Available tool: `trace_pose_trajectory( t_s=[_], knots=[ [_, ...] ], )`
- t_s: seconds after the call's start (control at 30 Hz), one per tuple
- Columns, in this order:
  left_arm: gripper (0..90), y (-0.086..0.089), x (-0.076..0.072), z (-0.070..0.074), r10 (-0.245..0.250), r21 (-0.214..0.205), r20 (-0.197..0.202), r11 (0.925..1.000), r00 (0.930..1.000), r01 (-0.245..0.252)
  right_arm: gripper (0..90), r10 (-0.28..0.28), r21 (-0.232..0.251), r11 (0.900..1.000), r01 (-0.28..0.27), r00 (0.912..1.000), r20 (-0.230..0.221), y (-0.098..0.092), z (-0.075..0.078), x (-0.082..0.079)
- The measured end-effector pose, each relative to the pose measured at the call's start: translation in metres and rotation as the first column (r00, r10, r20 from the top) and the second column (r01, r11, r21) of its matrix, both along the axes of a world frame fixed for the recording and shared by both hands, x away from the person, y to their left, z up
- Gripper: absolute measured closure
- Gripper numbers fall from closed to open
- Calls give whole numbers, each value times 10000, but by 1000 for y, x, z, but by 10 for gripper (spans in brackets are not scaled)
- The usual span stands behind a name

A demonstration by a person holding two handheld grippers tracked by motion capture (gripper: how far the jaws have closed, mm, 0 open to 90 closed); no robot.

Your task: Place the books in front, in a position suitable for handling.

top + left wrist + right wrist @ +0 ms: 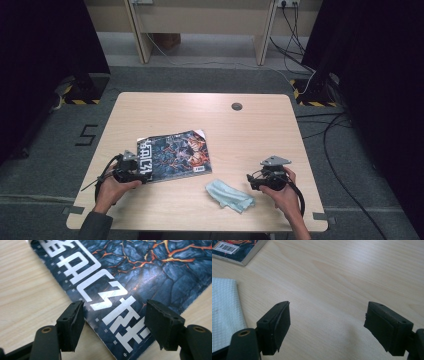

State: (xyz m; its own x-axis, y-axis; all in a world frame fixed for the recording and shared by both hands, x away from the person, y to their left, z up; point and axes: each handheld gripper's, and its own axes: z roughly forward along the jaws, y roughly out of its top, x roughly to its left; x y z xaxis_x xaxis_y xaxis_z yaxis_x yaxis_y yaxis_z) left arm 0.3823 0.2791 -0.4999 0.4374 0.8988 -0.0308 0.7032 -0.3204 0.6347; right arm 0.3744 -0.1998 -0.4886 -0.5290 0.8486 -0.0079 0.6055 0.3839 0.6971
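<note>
Magazine [175, 154] lying flat, left of centre on the worktop [250, 130]. Left gripper [113, 325] straddling its near corner, fingers [71, 325] spread, apparently pinching nothing yet. Best sliding one finger under the edge before squeezing. Right gripper [327, 327] hovering lower right, fingers spread, beside the cloth [229, 195].
</note>
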Motion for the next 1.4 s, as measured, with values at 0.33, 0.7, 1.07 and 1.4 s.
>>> trace_pose_trajectory(
  t_s=[0.33,0.7,1.07,1.4],
  knots=[
    [319,5,6,1,999,702,499,9922,9937,-1032,204,815,111,9966,-817,9965,164,41,11,14],
    [301,-24,-8,8,388,-579,451,9977,9982,-362,206,1759,-1,9844,-1759,9844,102,98,17,44],
    [401,-24,-3,-2,651,-1800,9,9816,9979,-639,208,2046,-156,9786,-2053,9781,-381,135,13,71],
    [436,-12,10,-1,858,-307,407,9959,9955,-846,207,2108,-349,9765,-2126,9763,-497,149,15,83]
  ],
)
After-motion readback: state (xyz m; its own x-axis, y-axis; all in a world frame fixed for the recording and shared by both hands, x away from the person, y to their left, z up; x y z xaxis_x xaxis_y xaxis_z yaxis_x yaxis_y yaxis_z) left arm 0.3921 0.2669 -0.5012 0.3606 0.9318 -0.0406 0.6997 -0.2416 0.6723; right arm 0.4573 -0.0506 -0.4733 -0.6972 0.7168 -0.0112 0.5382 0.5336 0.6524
